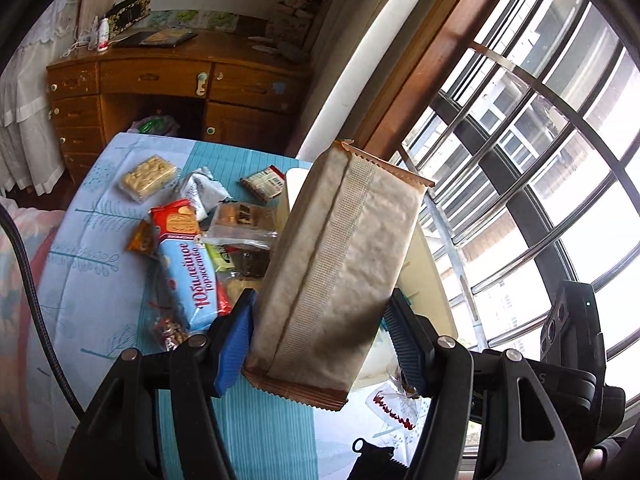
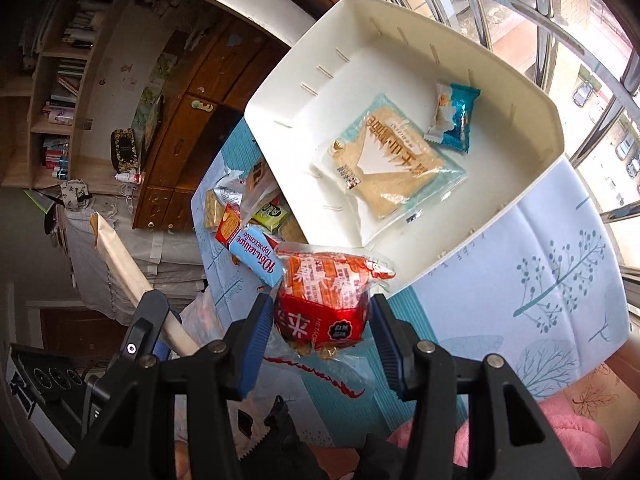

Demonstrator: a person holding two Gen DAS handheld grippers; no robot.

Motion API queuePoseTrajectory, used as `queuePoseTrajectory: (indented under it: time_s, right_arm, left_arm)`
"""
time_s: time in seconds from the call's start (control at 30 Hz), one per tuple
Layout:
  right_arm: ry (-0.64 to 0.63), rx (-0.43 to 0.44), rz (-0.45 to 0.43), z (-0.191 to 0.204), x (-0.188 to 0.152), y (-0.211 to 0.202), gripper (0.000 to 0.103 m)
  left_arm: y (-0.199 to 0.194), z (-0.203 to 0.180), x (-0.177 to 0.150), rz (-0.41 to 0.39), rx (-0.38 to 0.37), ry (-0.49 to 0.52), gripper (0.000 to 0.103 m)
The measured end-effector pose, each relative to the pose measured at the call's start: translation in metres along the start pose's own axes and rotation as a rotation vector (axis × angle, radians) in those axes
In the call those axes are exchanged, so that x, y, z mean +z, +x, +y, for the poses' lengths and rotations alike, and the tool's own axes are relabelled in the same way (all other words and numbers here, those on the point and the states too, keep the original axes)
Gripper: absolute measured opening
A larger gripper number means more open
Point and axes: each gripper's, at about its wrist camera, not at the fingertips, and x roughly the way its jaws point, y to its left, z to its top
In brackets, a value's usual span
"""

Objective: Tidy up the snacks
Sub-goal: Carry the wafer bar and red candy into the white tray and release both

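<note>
Above the table point(image 1: 100, 280), left of the white bin point(image 2: 400, 12): left gripper point(image 1: 320, 340) pinches a long beige paper-wrapped packet point(image 1: 336, 264), both blue pads point(image 1: 234, 340) pressed against its lower sides. Packet is off the tablecloth, tilted, crimped ends top and bottom, back seam facing the camera. Same packet shows in the right wrist view point(image 2: 120, 256), far left of the bin.

Just before the bin's near rim: right gripper point(image 2: 320, 320) pinches a red-and-orange snack bag point(image 2: 324, 296), pads against both sides of it, bag clear of the table.

Inside the bin: a flat pale-blue packet of toast point(image 2: 392, 160) lies on the floor, a small blue-and-white wrapped snack point(image 2: 454, 118) just beside it toward the far wall.

Left of the bin on the tablecloth, a pile of loose snacks:
- light-blue biscuit pack with red Cyrillic lettering point(image 1: 188, 280), point(image 2: 256, 258);
- red cracker box point(image 1: 176, 220) touching it;
- clear pack of pale wafers point(image 1: 148, 176) at the far side;
- small dark-labelled packet point(image 1: 264, 184) nearest the bin.

Beyond the bin: wooden desk with drawers point(image 1: 160, 80); barred window point(image 1: 540, 140) to the bin's right.
</note>
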Motion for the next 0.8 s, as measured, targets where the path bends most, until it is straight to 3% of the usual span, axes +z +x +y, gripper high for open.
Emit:
queuePoseTrajectory:
  time_s: [0.5, 0.7, 0.8]
  right_arm:
    - [-0.134, -0.066, -0.14, -0.032, 0.051, -0.038, 0.05]
    - [-0.215, -0.117, -0.199, -0.035, 0.064, -0.049, 0.051]
    - [-0.195, -0.108, -0.191, -0.039, 0.07, -0.05, 0.052]
  left_arm:
    - [0.052, -0.062, 0.015, -0.001, -0.091, -0.004, 0.063]
    - [0.062, -0.068, 0.015, 0.015, -0.104, -0.016, 0.063]
    - [0.064, -0.068, 0.014, 0.027, -0.098, -0.017, 0.066]
